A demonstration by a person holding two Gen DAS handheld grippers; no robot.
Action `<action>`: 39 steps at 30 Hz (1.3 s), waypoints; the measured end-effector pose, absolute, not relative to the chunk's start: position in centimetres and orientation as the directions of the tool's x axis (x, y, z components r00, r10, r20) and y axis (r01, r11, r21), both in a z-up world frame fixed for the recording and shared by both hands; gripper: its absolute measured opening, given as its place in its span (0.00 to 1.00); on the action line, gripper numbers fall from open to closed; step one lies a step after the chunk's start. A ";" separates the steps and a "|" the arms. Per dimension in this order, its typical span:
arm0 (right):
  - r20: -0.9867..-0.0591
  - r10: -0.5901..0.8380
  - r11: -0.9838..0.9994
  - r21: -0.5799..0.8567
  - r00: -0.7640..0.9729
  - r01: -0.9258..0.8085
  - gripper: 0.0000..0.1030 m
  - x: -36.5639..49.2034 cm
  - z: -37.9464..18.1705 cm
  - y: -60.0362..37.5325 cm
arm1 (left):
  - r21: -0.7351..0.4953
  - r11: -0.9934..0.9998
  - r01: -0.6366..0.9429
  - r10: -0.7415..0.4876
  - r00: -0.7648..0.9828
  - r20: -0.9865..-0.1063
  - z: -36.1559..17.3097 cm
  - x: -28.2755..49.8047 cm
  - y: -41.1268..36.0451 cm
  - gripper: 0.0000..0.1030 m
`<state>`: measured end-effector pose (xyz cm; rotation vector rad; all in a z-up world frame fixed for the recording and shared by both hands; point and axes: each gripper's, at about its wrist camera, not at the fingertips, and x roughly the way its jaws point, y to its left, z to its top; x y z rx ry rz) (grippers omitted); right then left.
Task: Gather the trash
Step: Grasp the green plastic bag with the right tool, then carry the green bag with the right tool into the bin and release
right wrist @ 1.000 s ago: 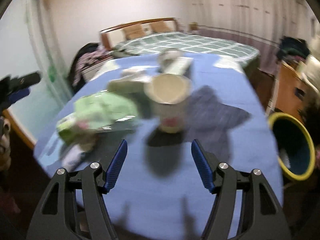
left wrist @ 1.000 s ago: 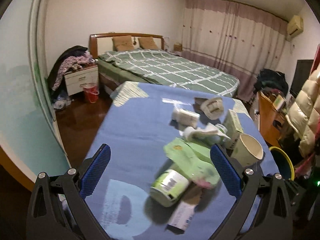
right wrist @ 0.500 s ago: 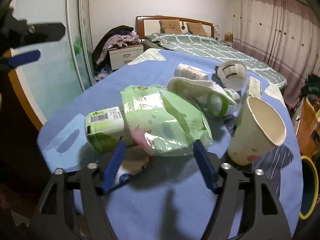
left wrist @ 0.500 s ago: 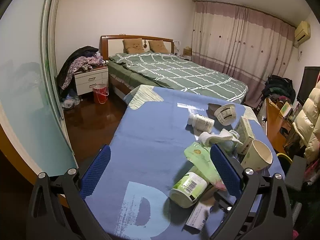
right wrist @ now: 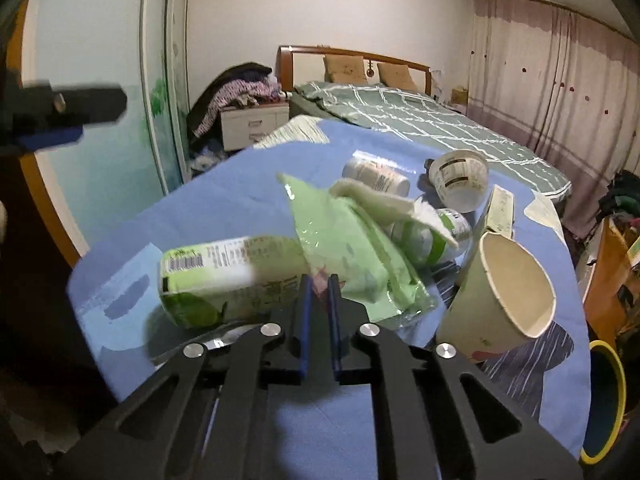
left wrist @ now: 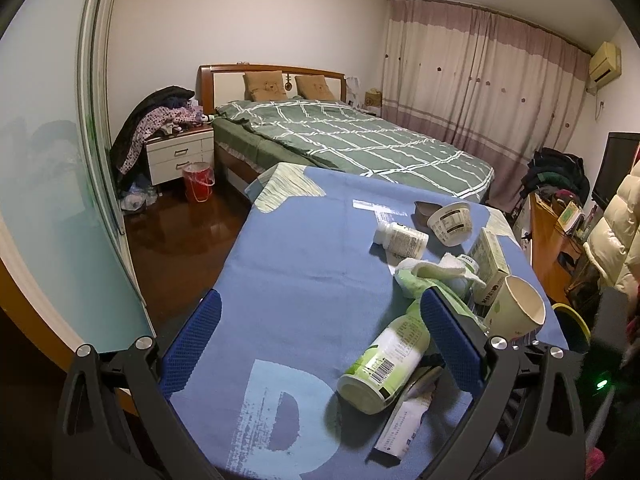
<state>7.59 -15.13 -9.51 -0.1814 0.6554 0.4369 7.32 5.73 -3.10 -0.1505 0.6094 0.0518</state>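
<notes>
Trash lies heaped on a blue-clothed table [left wrist: 300, 260]. A green wipes packet [right wrist: 344, 248] rests on a lying green bottle [right wrist: 224, 276], which also shows in the left wrist view [left wrist: 384, 360]. My right gripper [right wrist: 320, 284] is closing, its pads pinching the packet's near edge. To the right lies a tipped paper cup [right wrist: 504, 292] [left wrist: 516, 312]. My left gripper [left wrist: 322, 340] stands open above the table's near end, with the bottle low between its fingers but not touched. It appears blurred at the far left in the right wrist view [right wrist: 68, 112].
Behind the packet lie a crumpled tissue [right wrist: 384, 204], a white pill bottle [left wrist: 402, 238], a yogurt tub [left wrist: 450, 224] and a small carton [left wrist: 490, 264]. A flat sachet [left wrist: 404, 424] lies under the bottle. A yellow-rimmed bin [right wrist: 600, 400] stands right of the table. A bed is beyond.
The right gripper swung from facing the paper cup to the green packet, then its wide jaws closed on the packet's near edge. The left gripper stayed open and barely moved.
</notes>
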 end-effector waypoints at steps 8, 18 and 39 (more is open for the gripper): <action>-0.557 0.437 0.874 0.077 0.707 -0.479 0.03 5.4 -5.8 -17.3 | -0.126 0.989 -0.083 -0.004 0.818 -0.575 -3.3 7.4 5.5 0.95; -0.437 0.479 0.869 0.114 0.761 -0.481 0.02 3.3 -0.8 -20.1 | -0.118 0.991 -0.056 -0.021 0.823 -0.567 -2.8 7.2 4.2 0.95; -0.305 0.130 0.989 0.103 0.944 -0.103 0.01 1.6 4.3 -34.9 | -0.106 0.994 0.030 -0.086 0.809 -0.581 -3.5 7.4 0.3 0.95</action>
